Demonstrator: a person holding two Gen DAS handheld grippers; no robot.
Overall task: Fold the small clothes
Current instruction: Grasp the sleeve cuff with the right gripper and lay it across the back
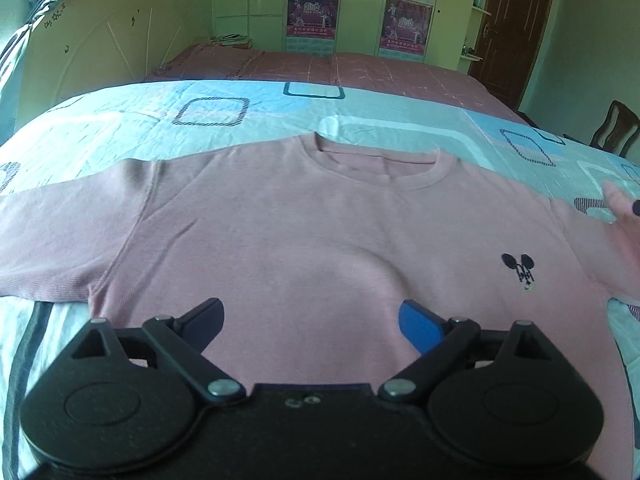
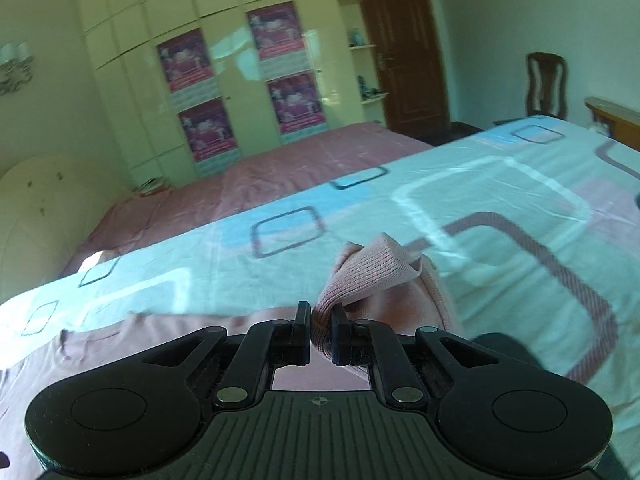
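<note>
Right gripper point(image 2: 320, 334) clamped on sweatshirt point(image 1: 304, 232) sleeve cuff point(image 2: 372, 276); left gripper point(image 1: 310, 320) wide open, empty. Thin pinch, likely slipping mid-fold.

Pink long-sleeved sweatshirt point(image 1: 280, 232), small dark chest emblem, spread flat front-up on the patterned bedsheet point(image 1: 160, 120), one ribbed cuff point(image 2: 372, 276) raised off it

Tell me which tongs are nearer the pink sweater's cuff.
Right. The right tongs are shut on the ribbed cuff; the left tongs hover open over the sweater's chest.
</note>
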